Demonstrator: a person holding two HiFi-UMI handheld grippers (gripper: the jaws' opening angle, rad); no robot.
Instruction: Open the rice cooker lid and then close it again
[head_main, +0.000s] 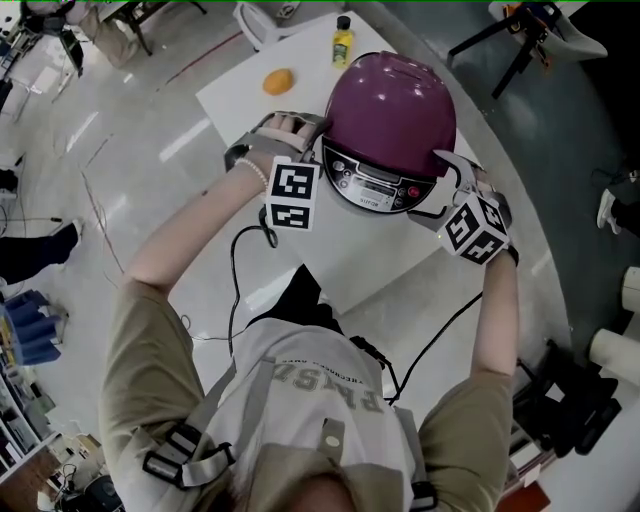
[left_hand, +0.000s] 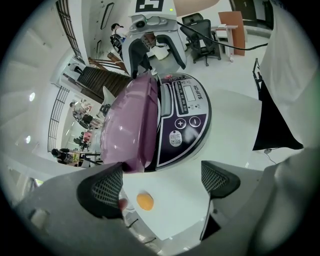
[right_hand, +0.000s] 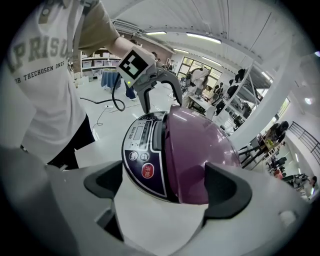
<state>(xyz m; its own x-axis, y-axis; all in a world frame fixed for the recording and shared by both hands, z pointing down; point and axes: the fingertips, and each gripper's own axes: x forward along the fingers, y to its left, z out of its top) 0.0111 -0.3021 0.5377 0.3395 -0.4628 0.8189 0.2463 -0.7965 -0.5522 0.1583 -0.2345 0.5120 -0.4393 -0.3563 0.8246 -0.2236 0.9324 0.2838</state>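
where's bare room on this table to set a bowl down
Free: the table strip between the rice cooker's control panel and the person; the patch beside the orange. Crowded: the left gripper and right gripper, both open, flank the cooker; yellow bottle behind.

The round rice cooker (head_main: 390, 130) stands upright on the white surface (head_main: 240, 90), its glossy purple lid (head_main: 392, 105) shut above a dark front control panel (head_main: 375, 186).

Overhead, plus opposite close-ups of cooker (head_main: 390, 110)
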